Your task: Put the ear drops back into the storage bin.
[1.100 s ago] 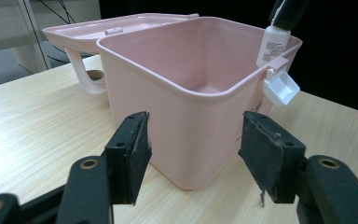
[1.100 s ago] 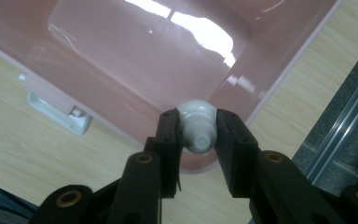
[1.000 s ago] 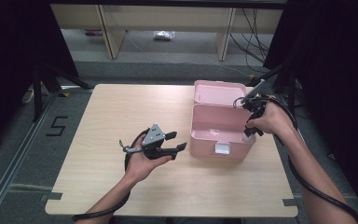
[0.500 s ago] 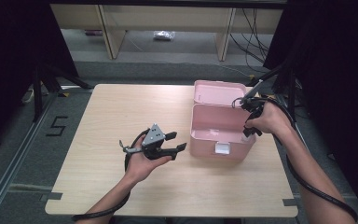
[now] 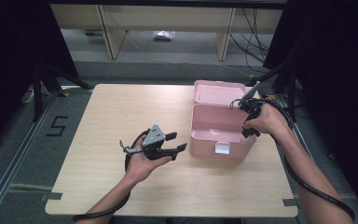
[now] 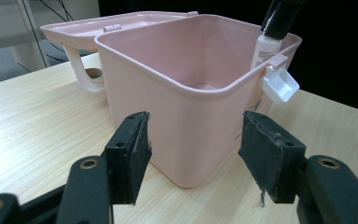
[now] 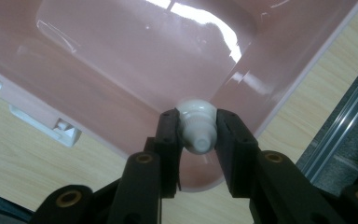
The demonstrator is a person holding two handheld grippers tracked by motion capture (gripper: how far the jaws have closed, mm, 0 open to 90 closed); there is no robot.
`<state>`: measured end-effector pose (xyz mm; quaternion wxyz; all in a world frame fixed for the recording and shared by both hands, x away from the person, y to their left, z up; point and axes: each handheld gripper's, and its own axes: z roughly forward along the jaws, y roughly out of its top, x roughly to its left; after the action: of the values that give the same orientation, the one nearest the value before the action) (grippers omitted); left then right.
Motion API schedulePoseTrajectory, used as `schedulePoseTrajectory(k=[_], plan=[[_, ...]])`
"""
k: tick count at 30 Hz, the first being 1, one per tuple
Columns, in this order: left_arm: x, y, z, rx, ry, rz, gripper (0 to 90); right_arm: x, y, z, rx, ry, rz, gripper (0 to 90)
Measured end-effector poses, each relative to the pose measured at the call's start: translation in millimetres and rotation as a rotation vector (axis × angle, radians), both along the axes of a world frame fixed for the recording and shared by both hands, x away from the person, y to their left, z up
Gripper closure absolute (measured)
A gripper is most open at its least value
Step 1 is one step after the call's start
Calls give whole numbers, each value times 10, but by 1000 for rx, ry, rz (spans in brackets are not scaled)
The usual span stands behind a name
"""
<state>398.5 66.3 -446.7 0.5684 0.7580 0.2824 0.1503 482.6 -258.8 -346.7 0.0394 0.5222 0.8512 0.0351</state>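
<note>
Right gripper (image 7: pixel 197 133) clamped on small white plastic bottle (image 7: pixel 196 126), centre frame, above open pink plastic box (image 7: pixel 135 56).
Lower straight inside, clear of rim, before releasing.

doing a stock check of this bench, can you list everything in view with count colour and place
table: one, light wood, centre of the high view
storage box: one, pink, right half of the table, its lid hinged open behind it, white latch on the near wall
bottle: one, white, held over the box's right end
shelving unit: one, pale wood, on the floor beyond the table
floor marking: one, black number five, left of the table
left gripper: one, black, open, over the table left of the box
right gripper: one, black, shut on the bottle
</note>
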Motion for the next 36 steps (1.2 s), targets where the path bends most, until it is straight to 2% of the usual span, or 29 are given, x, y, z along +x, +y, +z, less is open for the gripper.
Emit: schedulePoseTrajectory(k=[2, 5, 7, 8, 14, 18, 20, 23, 27, 30, 31, 32, 36], plan=[[0, 1, 1, 0, -1, 0, 413, -4, 16, -6, -1, 5, -13, 718], [1, 2, 2, 0, -1, 1, 412, 10, -2, -28, -11, -6, 4, 718], [0, -2, 3, -1, -1, 0, 412, 12, 3, -23, -16, 5, 16, 718], [0, -3, 3, -1, 0, 0, 412, 3, 10, -37, -4, 3, -5, 718], [2, -7, 6, 0, -2, -3, 412, 15, -3, -60, -6, 26, 3, 718], [11, -14, -3, -8, -2, -10, 412, 18, -5, -80, -16, 25, 2, 718], [4, -14, 3, 4, -1, -3, 412, 16, -5, -92, -13, 19, 3, 718], [6, -19, -2, -6, -5, -10, 412, 18, -3, -98, -10, 35, 1, 718], [7, -17, -1, -6, -5, -9, 412, 18, -5, -102, -5, 31, -4, 718], [2, -16, 3, 4, -1, -4, 412, 9, -6, -107, -1, 6, -1, 718], [4, -18, 1, 3, -1, -4, 412, 21, -24, -106, -11, -1, 34, 718], [4, -18, 1, 3, -1, -4, 412, 10, -9, -110, 1, 9, -2, 718], [1, -22, -1, 1, 0, -5, 412, 9, -8, -121, 1, 6, -9, 718]])
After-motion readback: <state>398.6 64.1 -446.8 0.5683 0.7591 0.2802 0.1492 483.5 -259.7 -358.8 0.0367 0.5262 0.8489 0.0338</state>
